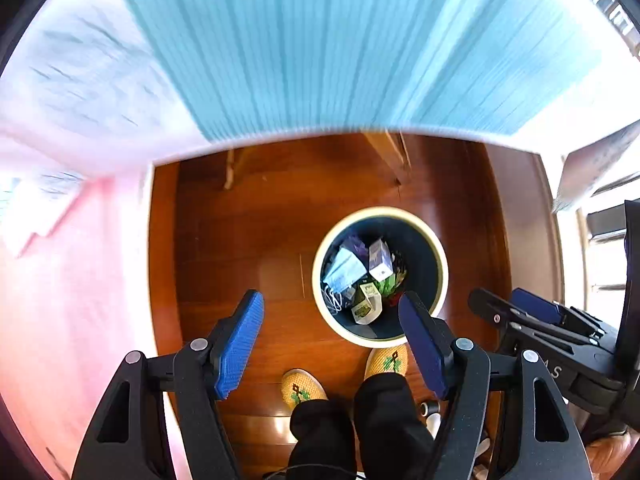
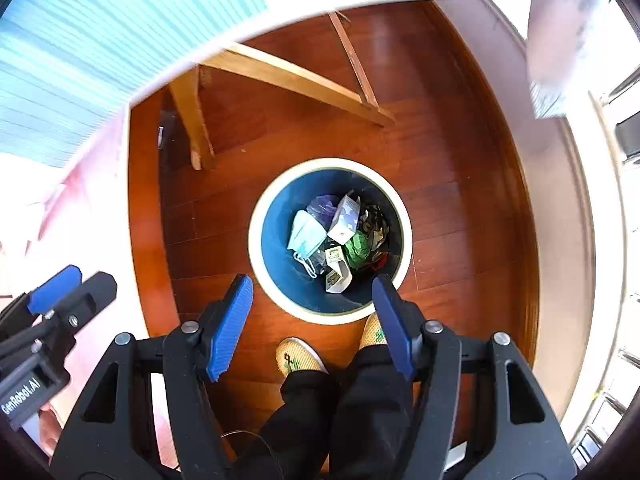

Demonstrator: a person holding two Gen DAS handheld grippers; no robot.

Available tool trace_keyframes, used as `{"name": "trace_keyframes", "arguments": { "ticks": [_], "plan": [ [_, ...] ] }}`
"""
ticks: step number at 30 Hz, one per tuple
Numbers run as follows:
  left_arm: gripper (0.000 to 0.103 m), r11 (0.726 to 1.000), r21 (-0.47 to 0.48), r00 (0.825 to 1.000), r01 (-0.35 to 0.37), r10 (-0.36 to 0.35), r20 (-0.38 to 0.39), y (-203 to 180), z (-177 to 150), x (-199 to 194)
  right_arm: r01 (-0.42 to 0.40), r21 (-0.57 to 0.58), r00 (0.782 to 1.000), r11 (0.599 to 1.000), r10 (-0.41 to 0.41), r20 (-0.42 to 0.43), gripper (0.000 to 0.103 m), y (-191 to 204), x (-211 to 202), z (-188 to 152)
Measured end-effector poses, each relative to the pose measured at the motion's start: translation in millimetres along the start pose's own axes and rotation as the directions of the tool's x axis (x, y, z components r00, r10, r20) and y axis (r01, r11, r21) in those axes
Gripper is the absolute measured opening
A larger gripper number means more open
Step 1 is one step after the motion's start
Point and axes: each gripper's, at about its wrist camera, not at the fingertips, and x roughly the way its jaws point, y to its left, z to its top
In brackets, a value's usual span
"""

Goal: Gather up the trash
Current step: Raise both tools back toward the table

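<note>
Below, the bin (image 2: 256, 240) already holds a mask (image 2: 306, 234) and cartons — both grippers, left gripper (image 1: 332, 336) and right gripper (image 2: 312, 316), jaws apart, carry nothing.

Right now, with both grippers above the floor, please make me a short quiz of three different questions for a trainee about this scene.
1. True or false: the round dark-blue trash bin with a cream rim stands on the reddish wooden floor.
2. Which item lies in the bin? A) a light-blue face mask B) a glass bottle C) a banana peel
3. Fill in: the left gripper and the right gripper hold ____ between their blue pads.

Key: 1 true; 2 A; 3 nothing
</note>
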Motion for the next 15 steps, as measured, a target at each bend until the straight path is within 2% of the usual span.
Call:
{"name": "trace_keyframes", "arguments": {
  "ticks": [7,15],
  "plan": [
    [0.071,0.999,-0.033,0.996,0.015,-0.012,0.086,13.0,13.5,-108.4,-0.026,-0.063,0.999,0.998,0.028,0.035,0.06,34.1,-91.9,2.7],
    [0.071,0.999,-0.036,0.979,-0.001,0.008,0.203,11.4,23.1,-218.3,-0.07,-0.146,0.991,0.987,0.085,0.104,0.06,66.1,-186.3,10.3]
  ]
}}
